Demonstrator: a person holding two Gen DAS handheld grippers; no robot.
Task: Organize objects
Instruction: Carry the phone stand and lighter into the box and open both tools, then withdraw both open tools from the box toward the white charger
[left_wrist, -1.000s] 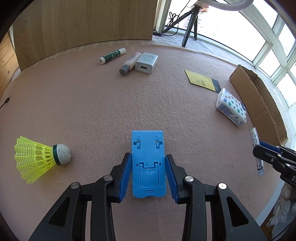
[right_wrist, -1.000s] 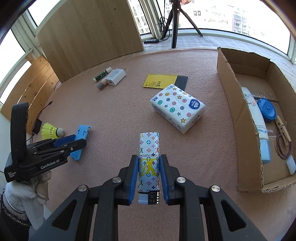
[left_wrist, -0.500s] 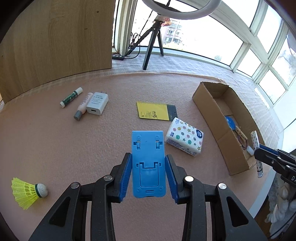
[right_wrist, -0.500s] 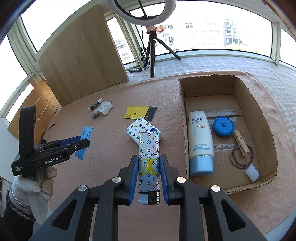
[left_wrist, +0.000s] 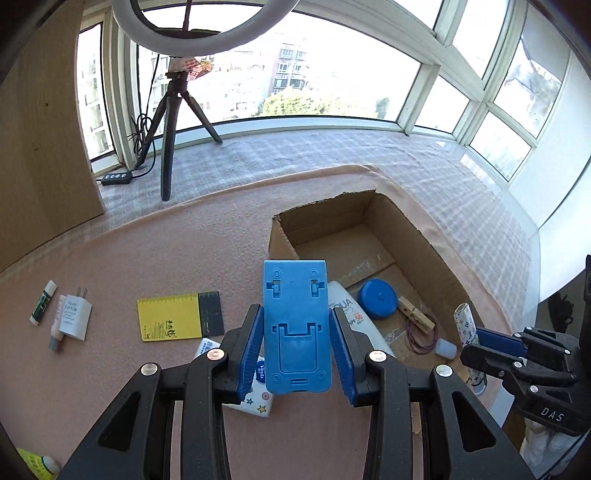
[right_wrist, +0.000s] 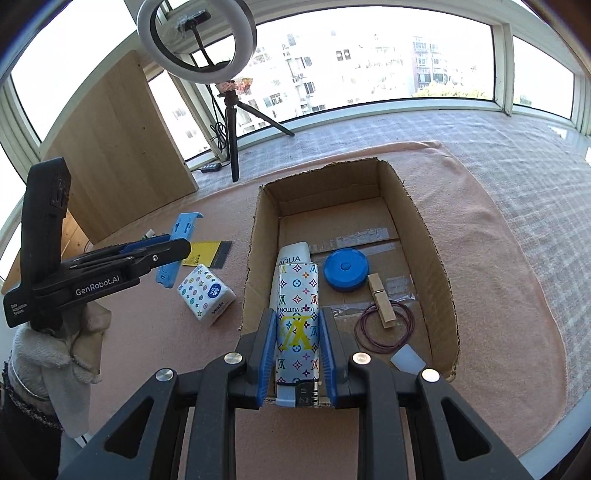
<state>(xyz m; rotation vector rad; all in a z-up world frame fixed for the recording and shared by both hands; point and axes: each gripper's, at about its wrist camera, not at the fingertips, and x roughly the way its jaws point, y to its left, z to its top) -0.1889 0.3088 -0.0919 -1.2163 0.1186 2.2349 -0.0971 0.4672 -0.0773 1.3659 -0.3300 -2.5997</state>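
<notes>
Currently my left claw (left_wrist: 297, 341) grips the blue stand (left_wrist: 295, 328). My right claw (right_wrist: 297, 341) grips the patterned tube (right_wrist: 297, 321) over the box (right_wrist: 424, 236).

Black left claw (right_wrist: 173, 251) with blue pads, silver screws, "GenRobot.AI" lettering, white knit glove (right_wrist: 48, 354).

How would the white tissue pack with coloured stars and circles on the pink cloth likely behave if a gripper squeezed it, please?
The white tissue pack with coloured stars and circles looks like soft wrapped paper, so it would probably dent and feel light. Its boxy shape, lying flat on the pink cloth, makes rolling unlikely. The printed wrapper may be somewhat slippery.
</notes>
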